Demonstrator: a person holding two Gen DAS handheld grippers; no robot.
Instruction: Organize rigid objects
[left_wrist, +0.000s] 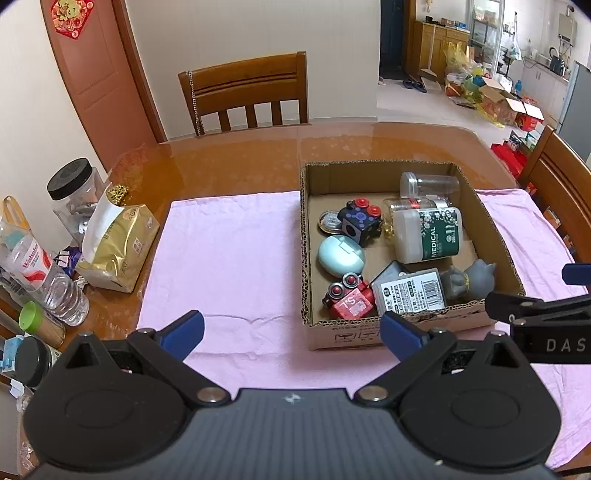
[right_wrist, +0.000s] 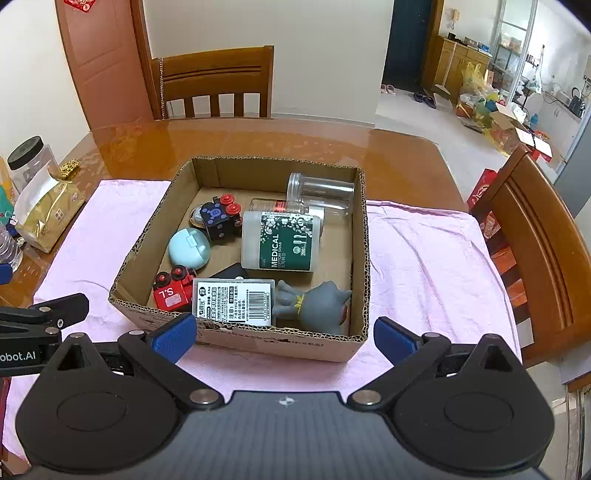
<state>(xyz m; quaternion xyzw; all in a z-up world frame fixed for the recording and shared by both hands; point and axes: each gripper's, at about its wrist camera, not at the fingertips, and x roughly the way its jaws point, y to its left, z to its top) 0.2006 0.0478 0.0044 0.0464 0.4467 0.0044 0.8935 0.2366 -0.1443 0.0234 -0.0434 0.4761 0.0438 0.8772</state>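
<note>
Right wrist view showed me the cardboard box (right_wrist: 255, 332) on the pink cloth (right_wrist: 424, 266) over the tabletop (right_wrist: 258, 136), with the swab canister (right_wrist: 280, 242) lying on its side inside, long axis left-right, white cap leftward. My right hand-held gripper (right_wrist: 284, 338) hovered released, empty, before the box; the left hand-held gripper (left_wrist: 291, 330) was likewise spread wide, empty.

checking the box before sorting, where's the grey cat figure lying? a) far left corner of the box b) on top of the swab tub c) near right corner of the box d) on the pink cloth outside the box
c: the grey cat figure lies inside the cardboard box, in its near right corner beside the battery pack.
</note>
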